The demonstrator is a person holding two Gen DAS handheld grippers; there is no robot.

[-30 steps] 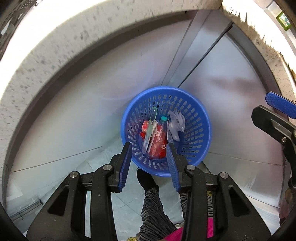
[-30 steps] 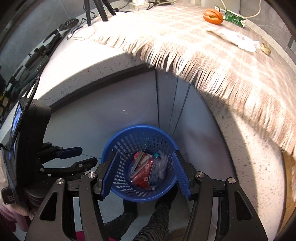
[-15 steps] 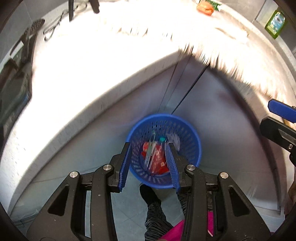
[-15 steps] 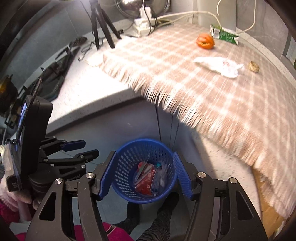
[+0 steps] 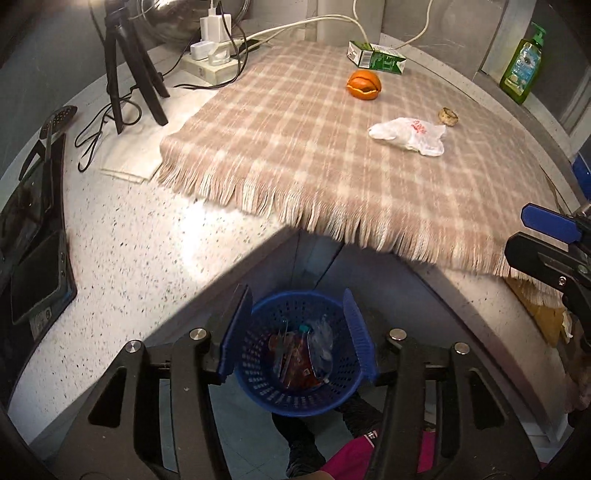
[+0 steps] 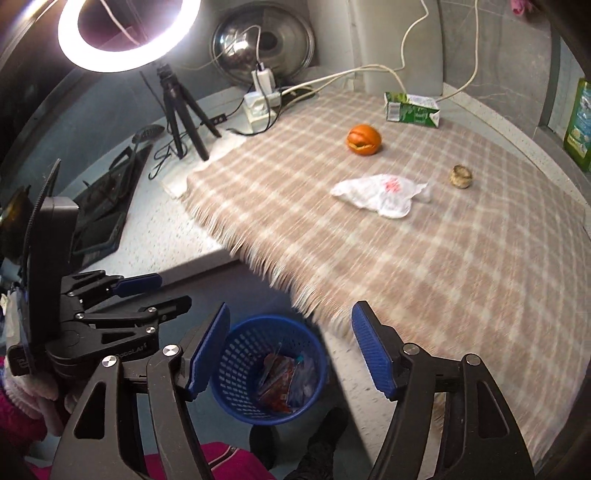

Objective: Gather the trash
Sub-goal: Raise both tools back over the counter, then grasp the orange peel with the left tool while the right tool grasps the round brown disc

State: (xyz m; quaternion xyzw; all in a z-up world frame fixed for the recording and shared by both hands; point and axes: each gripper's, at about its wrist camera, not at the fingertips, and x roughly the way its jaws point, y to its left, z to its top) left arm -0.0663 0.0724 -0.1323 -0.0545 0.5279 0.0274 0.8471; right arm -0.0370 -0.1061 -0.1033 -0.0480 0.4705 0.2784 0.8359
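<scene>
A blue basket (image 5: 258,373) (image 6: 236,369) stands on the floor below the counter edge, with a red wrapper (image 5: 295,365) and clear plastic in it. On the checked cloth (image 5: 295,147) lie an orange peel (image 5: 364,85) (image 6: 364,139), a crumpled white bag (image 5: 408,134) (image 6: 380,194), a green carton (image 5: 376,59) (image 6: 412,109) and a small tan scrap (image 5: 448,117) (image 6: 460,176). My left gripper (image 5: 297,332) (image 6: 162,293) and right gripper (image 6: 291,343) (image 5: 532,236) hang high over the basket. The jaws of both are opening, with nothing between them.
A ring light (image 6: 129,33) on a tripod (image 6: 184,110), a power strip (image 5: 210,55) with cables and a metal lid stand at the back. A black hob (image 5: 33,229) is at the left, a green bottle (image 5: 522,62) at the right. The person's feet (image 5: 295,432) are below.
Both grippers have risen from low over the basket to above counter height and tilted up, so the countertop now shows. The jaws of both stand wider.
</scene>
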